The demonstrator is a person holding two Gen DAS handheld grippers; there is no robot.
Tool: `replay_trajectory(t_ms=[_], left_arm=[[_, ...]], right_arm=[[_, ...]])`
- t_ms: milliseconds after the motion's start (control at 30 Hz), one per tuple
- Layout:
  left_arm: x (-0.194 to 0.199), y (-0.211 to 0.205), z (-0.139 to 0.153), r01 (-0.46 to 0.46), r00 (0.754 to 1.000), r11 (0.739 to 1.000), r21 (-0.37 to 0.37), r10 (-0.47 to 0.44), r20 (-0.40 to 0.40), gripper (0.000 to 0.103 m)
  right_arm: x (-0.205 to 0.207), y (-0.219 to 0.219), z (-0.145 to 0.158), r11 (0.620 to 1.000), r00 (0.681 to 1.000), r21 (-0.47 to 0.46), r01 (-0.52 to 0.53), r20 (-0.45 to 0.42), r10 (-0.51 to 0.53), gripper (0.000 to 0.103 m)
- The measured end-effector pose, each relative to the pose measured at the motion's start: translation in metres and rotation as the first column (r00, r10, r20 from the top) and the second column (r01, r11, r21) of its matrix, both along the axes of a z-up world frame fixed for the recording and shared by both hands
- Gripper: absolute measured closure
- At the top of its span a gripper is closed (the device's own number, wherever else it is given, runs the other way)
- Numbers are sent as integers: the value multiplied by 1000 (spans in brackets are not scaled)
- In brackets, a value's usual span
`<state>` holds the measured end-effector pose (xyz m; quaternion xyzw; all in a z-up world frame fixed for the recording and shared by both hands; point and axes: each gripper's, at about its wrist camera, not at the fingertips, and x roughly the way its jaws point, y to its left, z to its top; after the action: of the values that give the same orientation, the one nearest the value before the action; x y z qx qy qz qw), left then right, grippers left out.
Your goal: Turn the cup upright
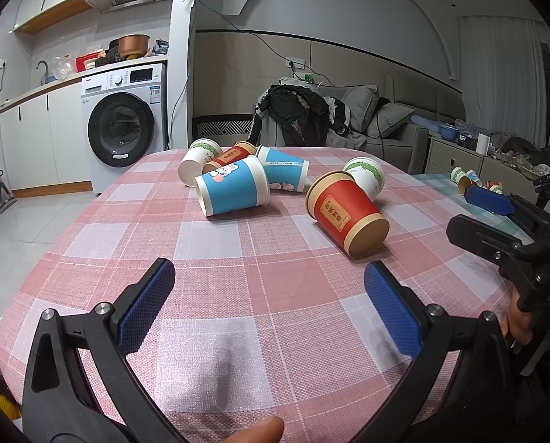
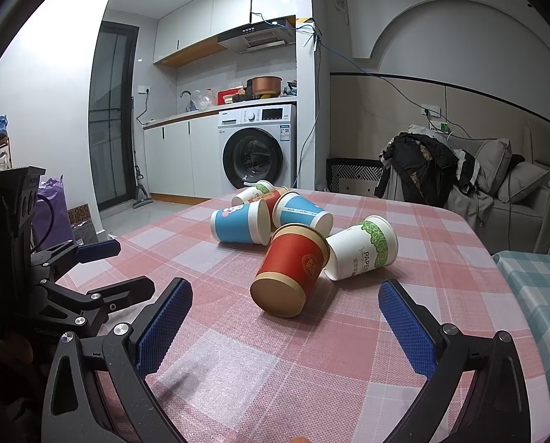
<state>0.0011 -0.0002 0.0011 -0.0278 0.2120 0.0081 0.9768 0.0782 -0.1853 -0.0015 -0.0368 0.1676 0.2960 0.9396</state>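
Right wrist: far red cup (image 2: pixel 275 195) mostly hidden.

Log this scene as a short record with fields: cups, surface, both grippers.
cups: six paper cups, all on their sides, clustered
nearest cup: red cup, base toward the cameras
beside it: white cup with green band, touching
surface: pink checked tablecloth
left gripper: open, holds nothing
right gripper: open, holds nothing, red cup just ahead

light: dim, cool indoor | shadows: soft | focus: sharp | edges: strong fisheye bending, dark vignette
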Motion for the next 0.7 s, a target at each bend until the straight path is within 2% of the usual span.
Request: replay_trajectory(t_ms=[567,700], left_arm=[[1,0,0,-4,1000,1000,1,4,-1,1],[1,-4,1,-40,999,999,27,40,-11,1]], right_arm=[[-2,-1,-1,1000,1000,-1,-2,2,2,0],[-1,-1,0,1000,1000,-1,0,0,0,0]])
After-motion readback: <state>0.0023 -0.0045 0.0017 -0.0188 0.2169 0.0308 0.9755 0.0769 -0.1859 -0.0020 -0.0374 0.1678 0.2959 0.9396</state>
